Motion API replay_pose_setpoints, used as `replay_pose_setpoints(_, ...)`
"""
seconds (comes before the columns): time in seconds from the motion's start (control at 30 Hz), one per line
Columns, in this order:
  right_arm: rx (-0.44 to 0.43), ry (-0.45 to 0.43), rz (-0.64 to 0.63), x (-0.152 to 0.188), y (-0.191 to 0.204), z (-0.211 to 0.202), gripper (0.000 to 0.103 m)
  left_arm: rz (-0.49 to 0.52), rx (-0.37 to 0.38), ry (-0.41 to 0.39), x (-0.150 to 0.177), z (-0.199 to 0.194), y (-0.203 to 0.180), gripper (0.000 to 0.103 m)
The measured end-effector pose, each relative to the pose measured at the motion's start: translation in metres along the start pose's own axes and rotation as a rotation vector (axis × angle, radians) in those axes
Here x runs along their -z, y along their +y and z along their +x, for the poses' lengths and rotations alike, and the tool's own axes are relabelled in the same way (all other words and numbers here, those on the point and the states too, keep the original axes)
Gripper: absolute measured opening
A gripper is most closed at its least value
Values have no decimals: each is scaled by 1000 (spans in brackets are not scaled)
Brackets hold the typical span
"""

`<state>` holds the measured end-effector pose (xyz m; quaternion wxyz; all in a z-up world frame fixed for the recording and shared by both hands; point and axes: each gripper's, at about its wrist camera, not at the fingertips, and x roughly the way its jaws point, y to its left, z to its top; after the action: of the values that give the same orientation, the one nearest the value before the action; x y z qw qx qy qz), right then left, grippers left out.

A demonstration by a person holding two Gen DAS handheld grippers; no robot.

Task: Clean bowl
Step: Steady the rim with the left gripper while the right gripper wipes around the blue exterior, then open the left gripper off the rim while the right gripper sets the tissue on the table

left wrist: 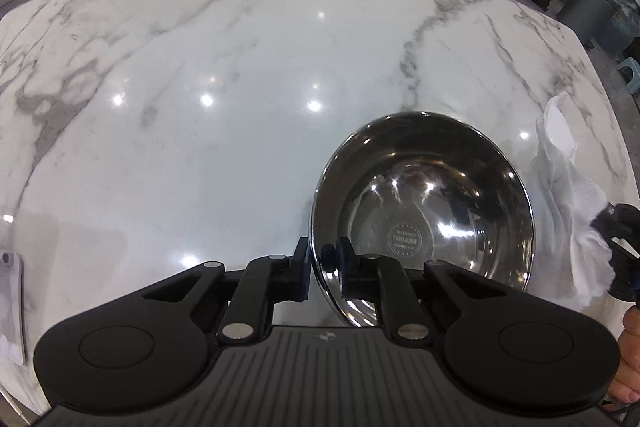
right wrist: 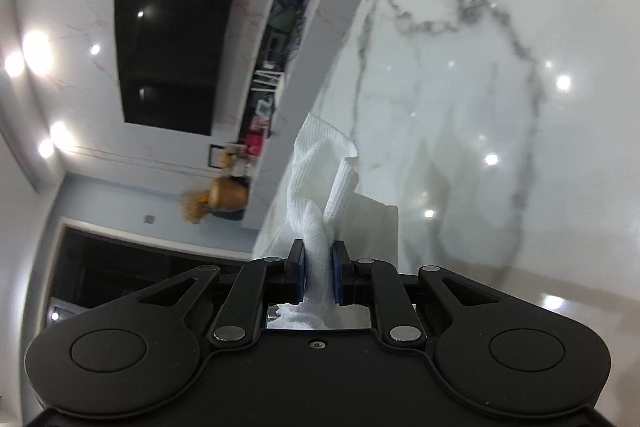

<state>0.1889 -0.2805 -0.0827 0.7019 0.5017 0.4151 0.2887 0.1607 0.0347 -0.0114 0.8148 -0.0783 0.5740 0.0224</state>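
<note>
Your left hand-held gripper [left wrist: 323, 269] pinches the bowl [left wrist: 424, 195] rim—slick, stiff steel, so hold firm—while the right [right wrist: 319, 277] clamps the soft towel [right wrist: 324, 179].

Glossy white marble countertop [left wrist: 240, 67] streaked with grey veins. Mirror-bright silver steel bowl [left wrist: 424, 195], dark reflections inside. White paper towel [right wrist: 320, 183] with fine embossed ribbing. Matte black grippers, blue pads [right wrist: 337, 275] on the right gripper [right wrist: 319, 277].
</note>
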Motion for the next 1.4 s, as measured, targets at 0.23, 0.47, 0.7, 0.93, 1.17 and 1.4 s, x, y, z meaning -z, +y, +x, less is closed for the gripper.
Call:
replay_pose_setpoints(0.23, 90, 49, -11, 3, -3, 12, 13, 13, 4, -27, -2, 1, -1, 12)
replay_pose_setpoints(0.47, 186, 92, -21, 9, -5, 19, 13, 35, 14, -41, -4, 4, -6, 13)
replay_pose_setpoints(0.7, 252, 118, -34, 17, -8, 20, 13, 13, 43, -37, -5, 7, -10, 13)
replay_pose_setpoints(0.93, 244, 120, -23, 16, -8, 21, 13, -86, 8, 6, 7, 5, -9, 26)
replay_pose_setpoints(1.17, 193, 52, -24, 11, -6, 6, 13, 8, -24, -2, 14, -5, -21, 15)
replay_pose_setpoints(1.4, 10, -34, 21, 4, -6, -12, 13, 84, -65, -44, 6, -6, -19, 11)
